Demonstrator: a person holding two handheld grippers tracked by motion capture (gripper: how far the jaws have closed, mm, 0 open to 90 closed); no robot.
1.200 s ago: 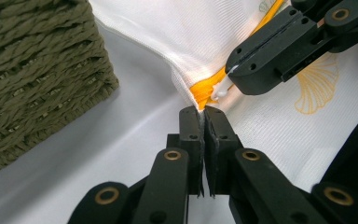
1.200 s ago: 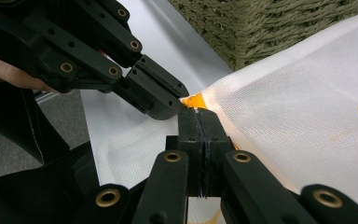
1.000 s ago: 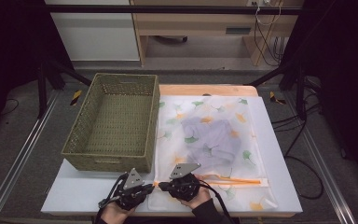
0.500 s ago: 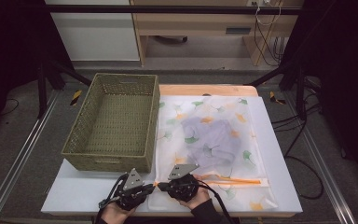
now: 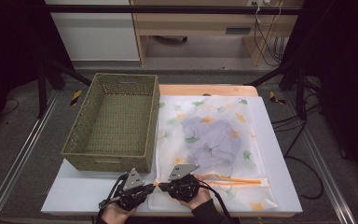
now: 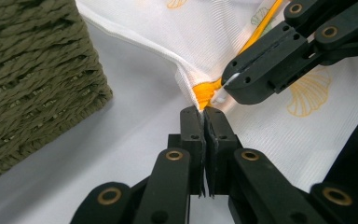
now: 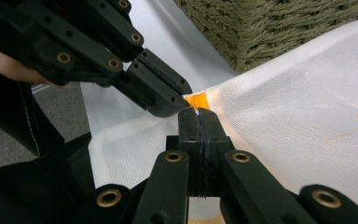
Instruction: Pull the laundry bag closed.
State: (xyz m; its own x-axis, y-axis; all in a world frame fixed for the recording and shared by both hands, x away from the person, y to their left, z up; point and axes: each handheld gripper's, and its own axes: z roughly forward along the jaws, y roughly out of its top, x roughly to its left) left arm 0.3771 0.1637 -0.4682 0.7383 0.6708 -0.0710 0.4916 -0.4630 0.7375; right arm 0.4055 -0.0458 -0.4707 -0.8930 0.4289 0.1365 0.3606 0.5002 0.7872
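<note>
At the worktop's near edge, the left gripper pinches the mesh bag's orange zipper end while the right gripper is clenched on its pull; hold left firm, draw right steadily along the zipper.

The right gripper pinches the orange zipper end of the white mesh bag. The left gripper meets it there, with the woven basket just beyond.
</note>
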